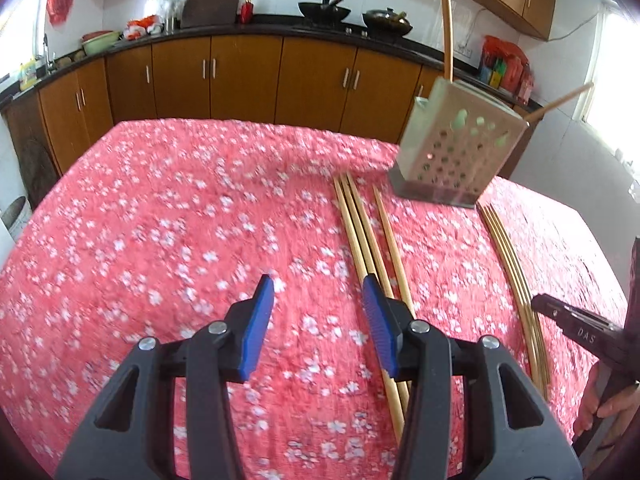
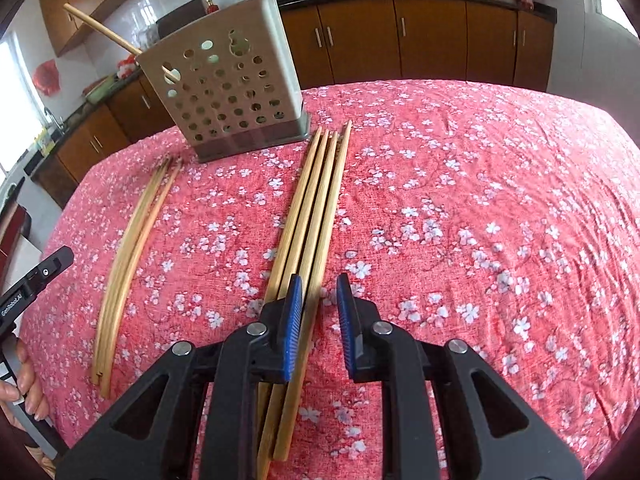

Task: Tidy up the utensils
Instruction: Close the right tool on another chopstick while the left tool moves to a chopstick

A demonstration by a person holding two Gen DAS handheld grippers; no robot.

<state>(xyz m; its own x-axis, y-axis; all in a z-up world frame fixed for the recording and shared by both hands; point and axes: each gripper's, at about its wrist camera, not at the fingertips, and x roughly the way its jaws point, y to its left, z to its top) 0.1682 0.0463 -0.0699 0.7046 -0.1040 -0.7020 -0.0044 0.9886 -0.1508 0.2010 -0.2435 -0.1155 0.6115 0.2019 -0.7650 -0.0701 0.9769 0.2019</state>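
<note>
Presently, my right gripper, jaws narrowly apart, straddles one pale bamboo chopstick; left gripper gapes empty, awaiting the perforated beige holder.

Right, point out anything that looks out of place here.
One chopstick pokes sideways through a hole in the holder wall instead of standing inside. Two bundles of chopsticks lie loose on the cloth. Nothing looks damaged or spilled.

Red floral tablecloth; wooden cabinets; black woks.
</note>
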